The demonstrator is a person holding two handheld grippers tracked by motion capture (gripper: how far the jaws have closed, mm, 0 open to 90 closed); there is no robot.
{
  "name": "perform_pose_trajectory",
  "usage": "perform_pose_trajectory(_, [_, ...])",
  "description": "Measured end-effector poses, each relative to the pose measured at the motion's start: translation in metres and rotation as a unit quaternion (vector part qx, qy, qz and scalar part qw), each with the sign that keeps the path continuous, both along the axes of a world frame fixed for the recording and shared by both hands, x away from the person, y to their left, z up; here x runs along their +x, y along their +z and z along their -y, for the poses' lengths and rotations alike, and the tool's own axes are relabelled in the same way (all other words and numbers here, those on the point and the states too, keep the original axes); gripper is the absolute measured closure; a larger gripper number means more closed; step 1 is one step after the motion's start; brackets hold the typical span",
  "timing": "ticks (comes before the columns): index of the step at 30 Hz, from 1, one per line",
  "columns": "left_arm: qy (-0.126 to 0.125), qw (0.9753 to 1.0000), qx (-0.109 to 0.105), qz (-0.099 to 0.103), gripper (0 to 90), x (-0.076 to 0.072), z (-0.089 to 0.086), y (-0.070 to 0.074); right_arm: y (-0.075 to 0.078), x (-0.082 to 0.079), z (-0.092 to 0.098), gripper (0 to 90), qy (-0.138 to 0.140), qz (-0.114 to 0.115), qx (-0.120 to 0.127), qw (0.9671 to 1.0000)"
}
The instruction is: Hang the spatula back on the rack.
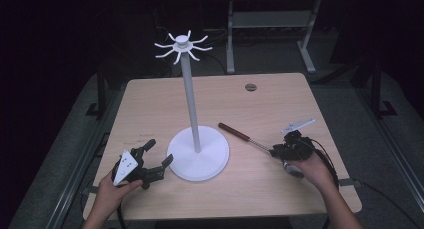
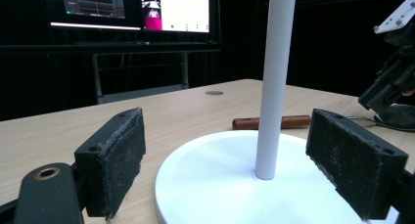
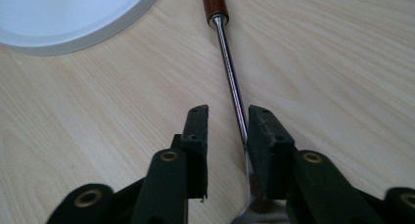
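A white stand rises at the table's middle, with a round base (image 1: 200, 161), a tall pole (image 1: 190, 104) and a ring of hooks (image 1: 182, 45) on top. A utensil with a brown handle (image 1: 234, 131) and a thin metal shaft (image 3: 230, 72) lies right of the base. My right gripper (image 1: 274, 151) (image 3: 227, 119) straddles the shaft's near end, jaws narrowly open, with the shaft close against one pad. My left gripper (image 1: 160, 152) (image 2: 227, 150) rests at the base's left edge, wide open and holding nothing. Between its pads I see the base (image 2: 215, 185) and pole (image 2: 274, 87).
The wooden table (image 1: 150, 99) has a round cable hole (image 1: 251, 87) at the back right. Another desk's white frame (image 1: 270, 24) stands behind it on the dark floor. Lit monitors (image 2: 132, 6) glow in the left gripper view. Cables trail off the table's right front.
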State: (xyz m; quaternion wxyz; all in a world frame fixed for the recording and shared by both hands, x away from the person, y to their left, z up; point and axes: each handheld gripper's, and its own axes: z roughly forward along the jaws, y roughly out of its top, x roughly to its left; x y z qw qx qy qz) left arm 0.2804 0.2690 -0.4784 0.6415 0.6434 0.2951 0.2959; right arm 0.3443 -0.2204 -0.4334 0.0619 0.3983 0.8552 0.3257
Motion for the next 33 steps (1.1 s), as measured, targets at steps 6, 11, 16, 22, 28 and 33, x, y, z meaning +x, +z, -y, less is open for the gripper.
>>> perform_pose_trajectory(6, [-0.001, 1.0000, 0.002, 0.002, 14.0, 0.000, 0.000, 0.000, 0.003, 0.008, -0.009, 60.3, 0.014, -0.003, -0.011, 0.9998])
perform_pose_trajectory(11, [0.000, 1.0000, 0.002, 0.002, 14.0, 0.000, 0.000, 0.000, 0.007, 0.016, -0.019, 59.0, 0.025, -0.006, -0.025, 0.9994])
perform_pose_trajectory(16, [-0.001, 1.0000, 0.002, 0.001, 14.0, 0.000, 0.000, 0.000, 0.013, 0.026, -0.026, 59.3, 0.037, -0.014, -0.032, 0.9987])
perform_pose_trajectory(22, [-0.001, 1.0000, 0.002, 0.002, 14.0, 0.000, 0.000, 0.000, 0.017, 0.039, -0.039, 57.4, 0.043, -0.019, -0.049, 0.9977])
perform_pose_trajectory(28, [-0.001, 1.0000, 0.002, 0.002, 14.0, 0.000, 0.000, 0.000, 0.018, 0.053, -0.052, 58.2, 0.053, -0.029, -0.057, 0.9966])
perform_pose_trajectory(33, [-0.002, 1.0000, 0.001, 0.002, 14.0, 0.000, 0.000, 0.000, 0.017, 0.063, -0.065, 59.0, 0.073, -0.040, -0.070, 0.9941])
